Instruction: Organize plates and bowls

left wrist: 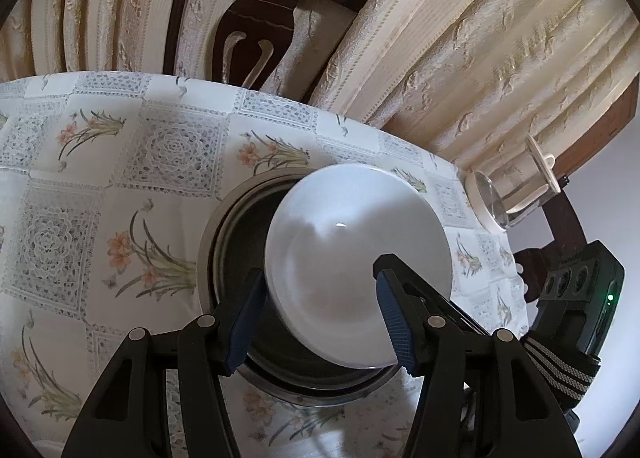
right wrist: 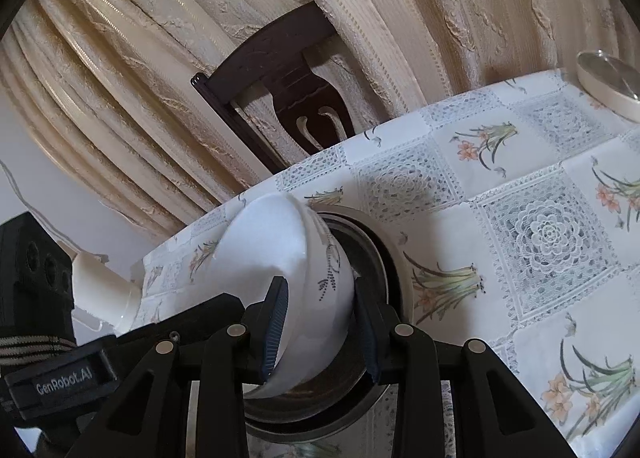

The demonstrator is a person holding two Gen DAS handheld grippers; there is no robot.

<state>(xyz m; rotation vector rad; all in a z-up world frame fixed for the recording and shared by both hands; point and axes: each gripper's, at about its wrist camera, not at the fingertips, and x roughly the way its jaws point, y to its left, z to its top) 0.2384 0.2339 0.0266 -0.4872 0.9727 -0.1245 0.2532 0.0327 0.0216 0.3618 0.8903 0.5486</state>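
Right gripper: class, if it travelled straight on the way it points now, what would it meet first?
The right gripper is shut on the white bowl, so that bowl leads. Straight ahead lies the dark metal bowl on the floral tablecloth; contact there looks likeliest, though depth is unclear.

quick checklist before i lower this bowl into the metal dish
1. Right gripper grip on white bowl: ok, jaws straddle its wall.
2. Left gripper grip: cannot tell, contact unclear.
3. Bowl level: not ok, tilted.
4. Metal dish beneath the bowl: ok.
5. Dish interior free: cannot tell, bowl hides much of it.
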